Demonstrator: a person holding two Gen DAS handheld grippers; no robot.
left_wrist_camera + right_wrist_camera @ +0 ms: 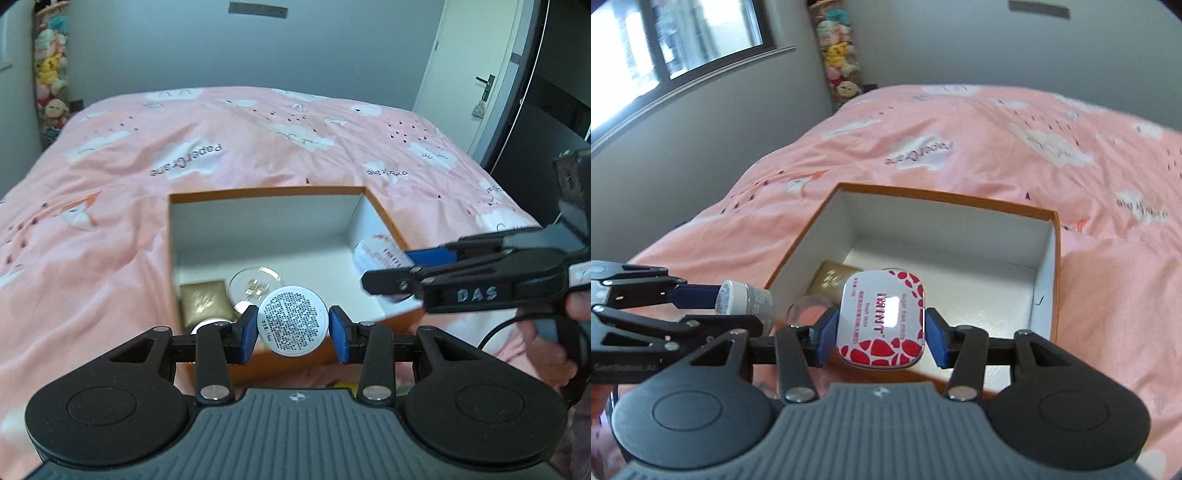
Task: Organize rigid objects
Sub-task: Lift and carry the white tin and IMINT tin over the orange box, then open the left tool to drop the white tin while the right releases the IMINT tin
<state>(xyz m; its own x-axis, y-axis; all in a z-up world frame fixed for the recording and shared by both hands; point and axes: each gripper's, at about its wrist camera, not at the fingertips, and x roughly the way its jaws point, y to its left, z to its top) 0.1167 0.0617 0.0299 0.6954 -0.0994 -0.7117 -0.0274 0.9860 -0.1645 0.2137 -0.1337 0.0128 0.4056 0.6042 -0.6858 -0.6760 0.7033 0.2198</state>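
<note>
Left gripper (pixel 293 329): blue pads clamped on a small round jar (pixel 293 320), printed base toward the camera, held over the near wall of the box (pixel 266 192). Right gripper (pixel 882 333): pads closed on the sides of a red-and-white mint tin (pixel 882 319), lid up, also above the near part of the box. Inside the box, white-lined and orange outside: a gold pouch (pixel 205 297) and a clear round lid (pixel 255 282) near the front-left corner. Box open, resting on a pink bedspread (pixel 221 129). Stuffed toys (pixel 836 55) in the far corner.
</note>
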